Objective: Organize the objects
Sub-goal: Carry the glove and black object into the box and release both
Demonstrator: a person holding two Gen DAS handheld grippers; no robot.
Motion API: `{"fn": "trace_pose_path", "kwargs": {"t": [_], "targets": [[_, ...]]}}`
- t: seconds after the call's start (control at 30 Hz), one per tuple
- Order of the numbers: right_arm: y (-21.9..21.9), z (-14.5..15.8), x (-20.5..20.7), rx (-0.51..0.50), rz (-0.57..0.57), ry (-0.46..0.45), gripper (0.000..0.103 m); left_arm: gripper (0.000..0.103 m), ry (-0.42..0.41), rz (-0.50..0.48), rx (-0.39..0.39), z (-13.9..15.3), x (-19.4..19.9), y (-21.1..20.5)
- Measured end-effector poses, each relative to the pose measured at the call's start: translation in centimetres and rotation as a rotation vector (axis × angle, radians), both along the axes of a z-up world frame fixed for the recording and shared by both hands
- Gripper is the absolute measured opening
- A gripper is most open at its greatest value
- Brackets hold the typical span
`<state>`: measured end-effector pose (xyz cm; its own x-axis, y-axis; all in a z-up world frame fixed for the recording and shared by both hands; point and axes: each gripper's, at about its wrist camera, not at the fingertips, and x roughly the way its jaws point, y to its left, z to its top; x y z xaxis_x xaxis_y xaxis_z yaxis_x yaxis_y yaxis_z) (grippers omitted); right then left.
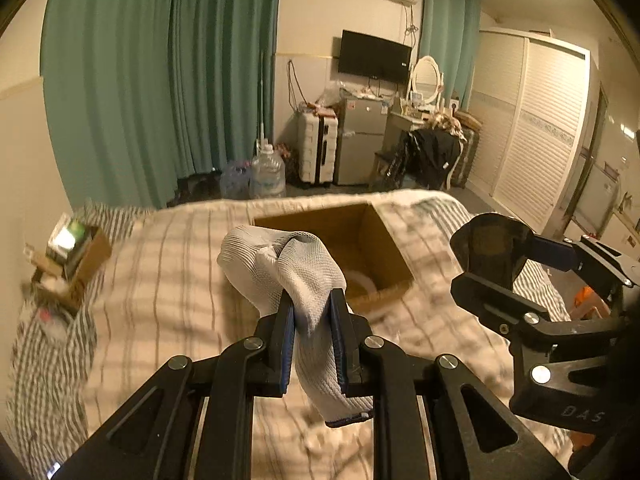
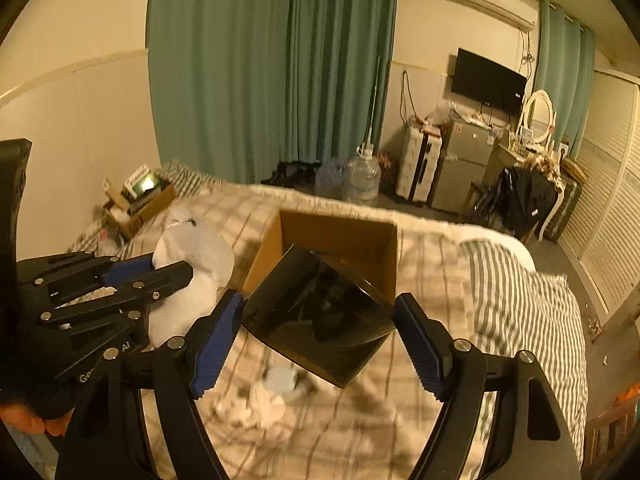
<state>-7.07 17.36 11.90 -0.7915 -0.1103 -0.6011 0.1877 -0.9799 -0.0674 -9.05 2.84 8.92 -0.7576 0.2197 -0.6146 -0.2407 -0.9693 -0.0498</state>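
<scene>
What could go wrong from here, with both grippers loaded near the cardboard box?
1. The white sock is pinched near its middle by the left gripper; its loose ends may drape over the cardboard box rim.
2. The dark tinted container, wide between the right gripper fingers, might slip.
3. The grippers are close together and could collide over the box.

A bedroom in a home

It had a bed (image 1: 160, 280), green curtains (image 1: 160, 80), a TV (image 1: 374, 56), and a wardrobe (image 1: 532, 120) at right.

Box (image 1: 384, 248) floor — hidden, bedspread (image 1: 160, 280) blurred
</scene>
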Motion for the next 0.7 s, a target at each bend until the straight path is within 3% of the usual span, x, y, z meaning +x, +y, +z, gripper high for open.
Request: {"fn": "trace_pose_path", "kwargs": {"t": [0.3,0.47,0.7], "targets": [[0.8,0.4,-9.7,0.024,-0.006,-0.002,0.077,0.016,0.011,-0.004,0.008,1.3,-9.4,0.7],[1.6,-1.6,-15.4,0.011,-0.013,-0.040,0.077,0.016,-0.020,0.002,-0.033,-1.1,-14.2,2.1],[2.8,-7.1,-21.4,-0.009,-0.007,-0.119,0.077,0.016,-0.105,0.009,-0.027,-7.5,-20.1,2.9]]}}
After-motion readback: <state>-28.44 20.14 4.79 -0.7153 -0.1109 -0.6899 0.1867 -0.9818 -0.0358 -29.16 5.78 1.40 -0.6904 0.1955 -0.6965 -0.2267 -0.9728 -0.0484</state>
